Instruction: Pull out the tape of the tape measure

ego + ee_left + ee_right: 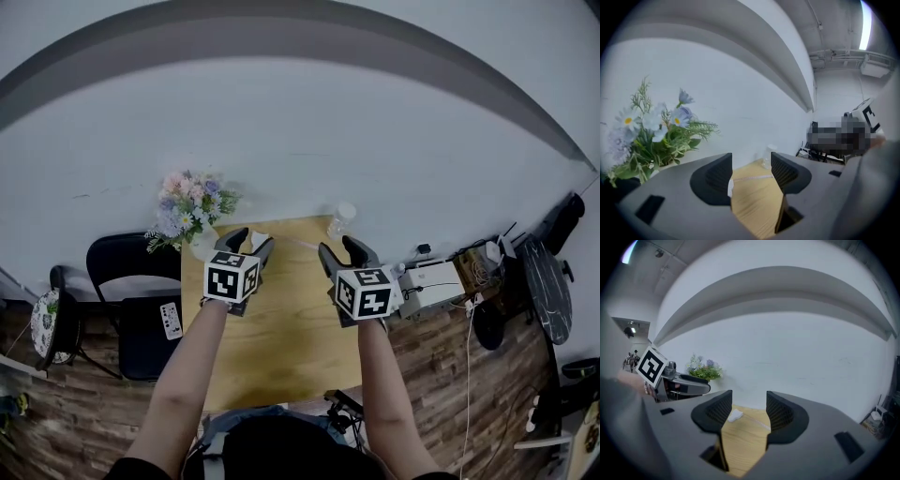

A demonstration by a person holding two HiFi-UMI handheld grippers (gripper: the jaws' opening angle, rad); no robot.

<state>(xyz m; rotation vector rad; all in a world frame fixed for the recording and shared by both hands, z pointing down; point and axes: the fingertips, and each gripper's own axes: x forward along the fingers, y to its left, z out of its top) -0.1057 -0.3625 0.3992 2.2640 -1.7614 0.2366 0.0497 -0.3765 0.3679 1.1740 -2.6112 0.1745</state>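
Note:
A small white tape measure body (258,238) lies at the back left of the wooden table (281,319), partly hidden behind a finger of my left gripper (249,241). A thin pale tape (302,244) runs from it across the table's far end toward a clear object (341,219). In the left gripper view the white body (730,187) and the tape (752,177) show between the open, empty jaws of the left gripper (751,171). My right gripper (342,251) hovers open and empty beside it. In the right gripper view (749,408) the body (735,416) lies ahead.
A vase of flowers (187,208) stands at the table's back left corner. A black chair (131,309) with a remote (171,319) on it is left of the table. A white box (431,281) and cables sit to the right. A white wall runs behind.

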